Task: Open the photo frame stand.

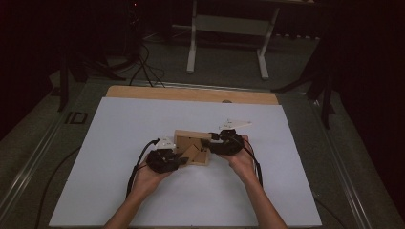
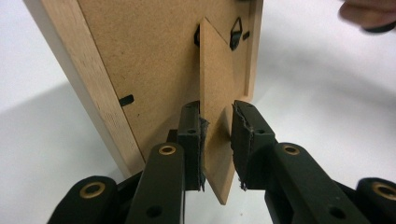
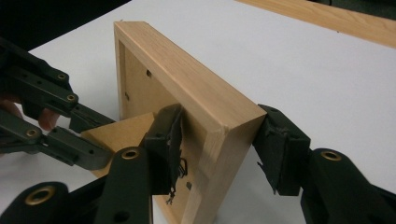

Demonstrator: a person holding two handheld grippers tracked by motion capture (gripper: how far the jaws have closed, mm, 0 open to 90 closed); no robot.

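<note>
A wooden picture frame (image 1: 192, 147) stands back-side out at the centre of the high view, on a white sheet covering the counter (image 1: 143, 200). Two bare forearms rise from the bottom edge, each hand wrapped around a black gripper, one on either side of the frame.

In the left gripper view, the left gripper (image 2: 217, 140) has its fingers narrowed around the fibreboard easel stand (image 2: 215, 102) that hinges off the frame's back. One pad touches the board; the other appears to sit just off it, so I cannot tell whether the grip is firm. In the right gripper view, the right gripper (image 3: 219, 151) straddles a corner of the frame's wooden rim (image 3: 205, 100), fingers wide — one against the back panel, one against the outer face — apparently clamping it.

Risks, as a judgement: the stand is thin and hinged at one small point, so pulling it sideways or too far could snap the board or tear the hinge. The frame looks to be propped on edge, so a slack right hold could let it tip over — and if there is glass in it, that could crack.

The left hand (image 1: 150, 174) lies low with wrist bent inward; the right hand (image 1: 241, 160) angles in from the right of the frame.
</note>
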